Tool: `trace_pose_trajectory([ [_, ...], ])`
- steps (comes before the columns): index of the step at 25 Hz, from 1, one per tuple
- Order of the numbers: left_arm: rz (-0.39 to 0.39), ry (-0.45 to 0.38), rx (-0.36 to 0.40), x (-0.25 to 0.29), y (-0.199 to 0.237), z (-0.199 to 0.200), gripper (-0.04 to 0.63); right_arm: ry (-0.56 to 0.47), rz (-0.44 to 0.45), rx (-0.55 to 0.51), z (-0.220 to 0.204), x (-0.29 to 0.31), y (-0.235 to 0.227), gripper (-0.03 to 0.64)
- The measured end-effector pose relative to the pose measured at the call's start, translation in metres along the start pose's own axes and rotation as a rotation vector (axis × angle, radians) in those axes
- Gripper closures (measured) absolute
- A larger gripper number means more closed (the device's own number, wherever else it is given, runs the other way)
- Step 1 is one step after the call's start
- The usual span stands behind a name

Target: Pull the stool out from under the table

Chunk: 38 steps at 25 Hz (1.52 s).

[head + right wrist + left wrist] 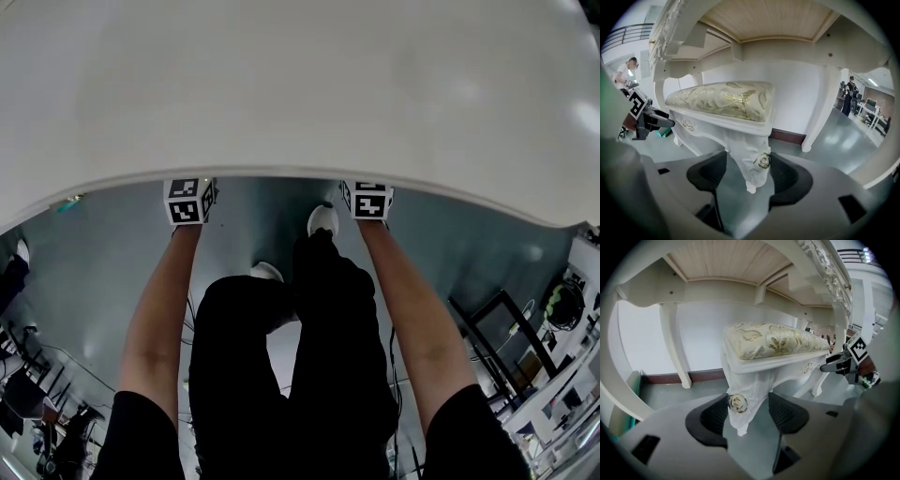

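Looked down past bare forearms [164, 300] and saw only the left marker cube [190, 201] and the right marker cube [367, 199] poking out at the curved edge of the smooth white counter [281, 84]; lost both sets of jaws and the whole stool beneath that top. Held the left gripper [747, 414] wide open around one front corner leg [740, 392] of the stool [774, 344], dark ribbed pads [710, 416] on either side and not clamping; could not tell whether the left pad brushed the carved rosette [737, 402]. Held the right gripper [749, 176] just as wide around the other front leg [751, 154], its gilt rosette [763, 161] close to the right pad. Gripped nothing with either. Found the stool tucked under the counter, long axis lying side to side along the counter's front edge, front face toward the person, one end at each gripper. Made out white painted wood, curved legs tapering to small feet, a carved apron, and a plump cushion [724, 101] in cream fabric with a gold leaf pattern. Glimpsed only parts of the far legs behind the apron. Farther up and back, saw pale slatted boards [726, 261] beneath the counter top, a slim white counter leg [677, 345], glossy grey floor [665, 394], and a white wall with dark skirting.
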<state>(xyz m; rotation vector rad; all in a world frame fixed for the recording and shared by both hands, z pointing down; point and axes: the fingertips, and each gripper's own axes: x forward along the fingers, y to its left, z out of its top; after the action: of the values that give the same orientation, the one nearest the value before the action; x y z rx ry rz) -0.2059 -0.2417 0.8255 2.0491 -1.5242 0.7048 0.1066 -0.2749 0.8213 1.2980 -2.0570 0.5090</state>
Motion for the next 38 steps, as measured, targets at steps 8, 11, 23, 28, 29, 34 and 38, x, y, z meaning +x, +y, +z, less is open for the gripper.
trace_pose_trajectory([
  [8, -0.009, 0.052, 0.004, -0.006, -0.001, -0.001, 0.322, 0.018, -0.008, 0.006, -0.002, -0.007, -0.001, 0.351],
  [11, -0.014, 0.069, 0.007, -0.006, -0.001, -0.006, 0.324, 0.019, -0.007, 0.001, -0.003, -0.007, 0.000, 0.354],
  [23, -0.031, 0.118, 0.004, -0.032, -0.016, -0.029, 0.325, 0.062, 0.015, 0.037, -0.035, -0.037, 0.017, 0.365],
  [28, -0.041, 0.158, 0.004, -0.049, -0.029, -0.050, 0.325, 0.104, 0.019, 0.047, -0.059, -0.057, 0.025, 0.367],
  [29, -0.048, 0.166, 0.000, -0.053, -0.031, -0.054, 0.325, 0.111, 0.020, 0.048, -0.063, -0.061, 0.026, 0.367],
  [34, -0.066, 0.193, -0.033, -0.077, -0.047, -0.076, 0.326, 0.140, 0.034, 0.053, -0.088, -0.084, 0.035, 0.368],
  [38, -0.068, 0.215, -0.032, -0.095, -0.061, -0.090, 0.326, 0.166, 0.037, 0.049, -0.104, -0.105, 0.040, 0.369],
])
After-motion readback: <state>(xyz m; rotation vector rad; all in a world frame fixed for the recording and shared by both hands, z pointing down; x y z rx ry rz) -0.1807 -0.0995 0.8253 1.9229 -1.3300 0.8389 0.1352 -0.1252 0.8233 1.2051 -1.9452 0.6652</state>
